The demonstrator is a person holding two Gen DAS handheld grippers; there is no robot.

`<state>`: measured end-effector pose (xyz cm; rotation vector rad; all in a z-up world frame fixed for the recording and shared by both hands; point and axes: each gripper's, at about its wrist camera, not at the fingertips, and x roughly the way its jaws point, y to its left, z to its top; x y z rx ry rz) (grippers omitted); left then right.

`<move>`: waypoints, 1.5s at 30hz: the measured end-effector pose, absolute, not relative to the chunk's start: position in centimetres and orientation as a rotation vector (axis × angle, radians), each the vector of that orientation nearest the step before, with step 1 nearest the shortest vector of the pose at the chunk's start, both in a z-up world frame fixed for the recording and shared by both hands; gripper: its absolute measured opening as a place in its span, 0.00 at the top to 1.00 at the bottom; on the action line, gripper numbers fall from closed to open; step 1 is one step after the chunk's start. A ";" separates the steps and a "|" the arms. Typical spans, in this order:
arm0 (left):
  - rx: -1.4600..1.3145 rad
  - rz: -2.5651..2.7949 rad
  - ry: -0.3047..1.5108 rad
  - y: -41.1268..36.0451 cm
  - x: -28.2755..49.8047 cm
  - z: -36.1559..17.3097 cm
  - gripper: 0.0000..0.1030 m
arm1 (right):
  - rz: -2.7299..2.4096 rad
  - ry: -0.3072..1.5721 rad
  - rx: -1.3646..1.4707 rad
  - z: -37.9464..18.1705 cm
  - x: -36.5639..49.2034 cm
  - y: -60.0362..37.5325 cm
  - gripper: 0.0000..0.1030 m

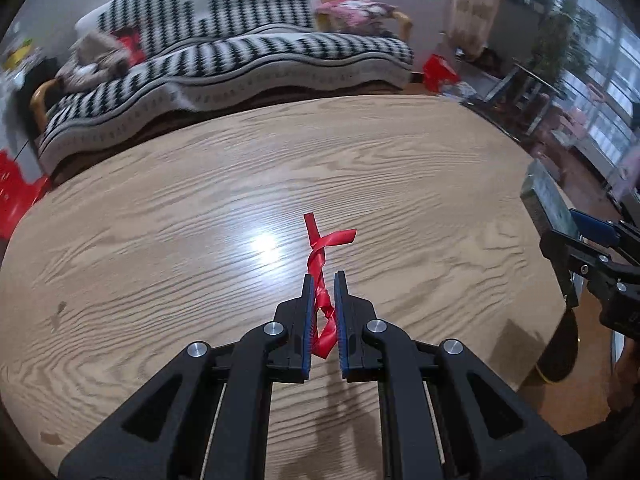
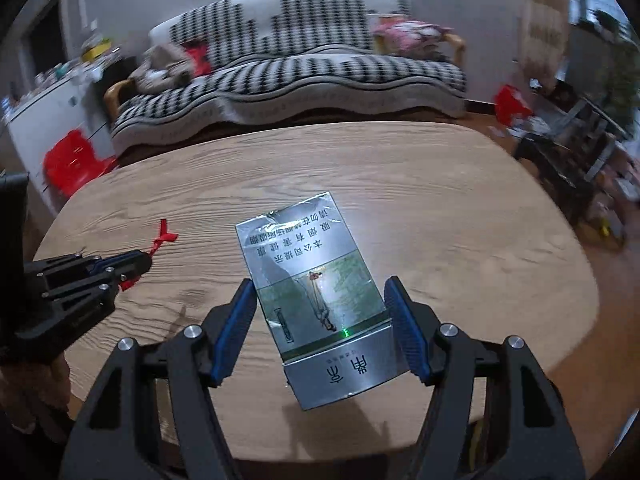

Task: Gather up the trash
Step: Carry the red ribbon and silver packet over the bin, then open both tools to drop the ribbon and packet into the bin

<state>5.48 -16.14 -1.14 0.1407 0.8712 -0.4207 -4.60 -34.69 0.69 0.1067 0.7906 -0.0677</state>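
Ribbon (image 1: 320,280) left of pack (image 2: 316,300), both above table (image 1: 160,220), sofa (image 1: 240,60) behind.

Bare wooden table (image 1: 200,208) ahead of both hands, sofa (image 1: 240,64) beyond its far edge, clutter at right

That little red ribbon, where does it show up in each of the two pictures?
Left wrist view: the red ribbon is at the centre, pinched between the left gripper fingers, above the table.
Right wrist view: it is at the left edge, sticking out of that same gripper.
Shared landmark: the black-and-white patterned sofa behind the table.
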 end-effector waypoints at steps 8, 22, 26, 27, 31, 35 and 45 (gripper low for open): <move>0.203 -0.682 0.846 -28.4 1.1 -0.7 0.91 | -0.278 0.753 0.228 0.1 -13.4 -46.1 0.37; 0.316 -1.129 0.891 -47.1 -10.6 -5.4 0.91 | -0.641 0.837 0.533 -5.8 -28.5 -60.1 0.37; 0.334 -1.166 0.911 -49.3 -11.8 -6.8 0.91 | -0.683 0.855 0.572 -7.0 -30.3 -62.1 0.37; 0.341 -1.169 0.917 -49.6 -11.9 -7.1 0.91 | -0.691 0.859 0.582 -7.1 -30.3 -62.6 0.37; 0.356 -1.171 0.936 -50.7 -11.6 -7.9 0.91 | -0.703 0.854 0.597 -7.2 -30.7 -63.4 0.37; 0.355 -1.183 0.954 -51.8 -11.5 -8.3 0.91 | -0.704 0.857 0.597 -7.4 -30.5 -63.9 0.37; 0.349 -1.217 0.977 -53.6 -11.7 -9.0 0.91 | -0.727 0.859 0.611 -7.7 -30.1 -64.6 0.37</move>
